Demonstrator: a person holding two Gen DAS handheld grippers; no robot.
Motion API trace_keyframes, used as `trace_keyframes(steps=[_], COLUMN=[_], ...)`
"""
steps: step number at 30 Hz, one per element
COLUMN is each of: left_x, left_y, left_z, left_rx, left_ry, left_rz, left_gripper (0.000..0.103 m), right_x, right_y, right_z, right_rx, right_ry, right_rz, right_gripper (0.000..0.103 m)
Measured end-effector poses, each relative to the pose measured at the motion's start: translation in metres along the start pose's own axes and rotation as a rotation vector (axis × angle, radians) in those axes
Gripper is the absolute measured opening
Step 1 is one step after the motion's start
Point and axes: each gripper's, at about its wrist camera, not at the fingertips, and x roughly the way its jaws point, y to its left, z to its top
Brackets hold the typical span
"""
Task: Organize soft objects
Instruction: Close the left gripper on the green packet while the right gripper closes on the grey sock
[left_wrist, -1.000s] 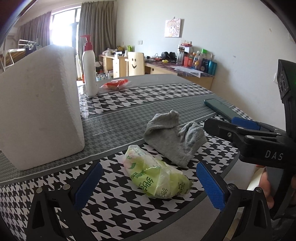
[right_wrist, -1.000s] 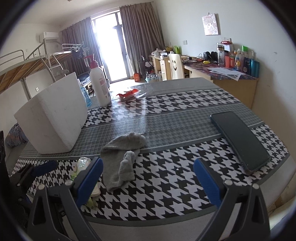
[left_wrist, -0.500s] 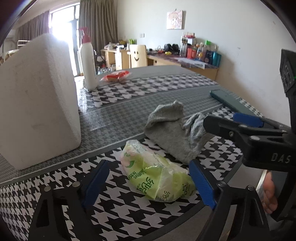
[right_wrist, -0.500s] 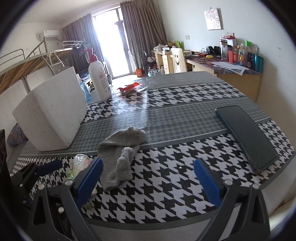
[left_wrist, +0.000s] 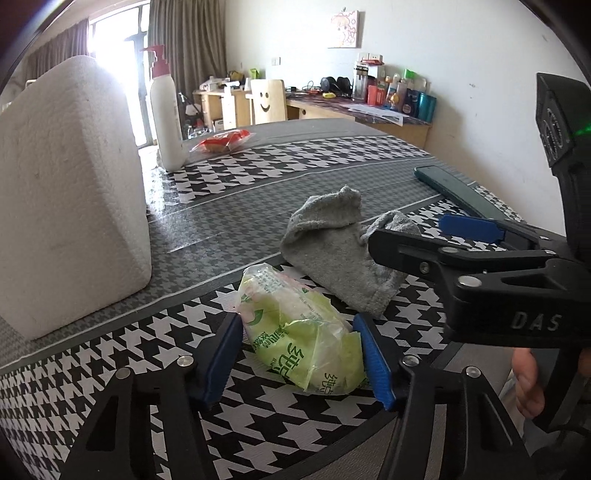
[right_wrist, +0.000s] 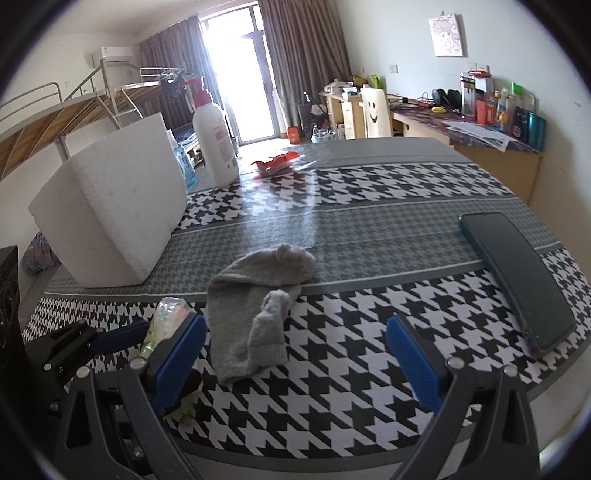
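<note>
Bright daylight pours through the glass door (right_wrist: 255, 85) between dark curtains (right_wrist: 306, 62). White walls (left_wrist: 461, 40) carry a small picture (right_wrist: 445, 35). A cluttered wooden desk (right_wrist: 491, 147) lines the right wall, beside a chair with a smiley face (right_wrist: 375, 112). A metal loft bed (right_wrist: 92, 107) stands at left, below an air conditioner (right_wrist: 116, 55).

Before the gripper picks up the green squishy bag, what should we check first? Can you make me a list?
1. Green bag sits between the left gripper fingers: ok.
2. Fingers squeezing the bag firmly: cannot tell; they touch or nearly touch its sides.
3. Grey sock out of the grip: ok, it lies just behind the bag.
4. Right gripper out of the way: ok, open and holding nothing.
5. White foam box ready to take the bag: cannot tell, its opening is hidden.
</note>
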Motion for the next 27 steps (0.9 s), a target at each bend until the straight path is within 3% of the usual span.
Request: trace_keyframes(steps=[12,27], left_x=[-0.012,-0.027], left_y=[0.015,0.026], left_z=[-0.002,-0.005], left_rx=[-0.019,-0.032], left_ry=[-0.033,-0.057], left_rz=[-0.021,-0.048], left_gripper=[0.056,0.051], right_x=[0.009,0.025], right_y=[0.010,0.023], right_z=[0.003,0.003], right_rx=[-0.021,-0.050], right_ry=[0.027,0.085], right_rz=[0.018,0.021], right_gripper=[0.090,0.071])
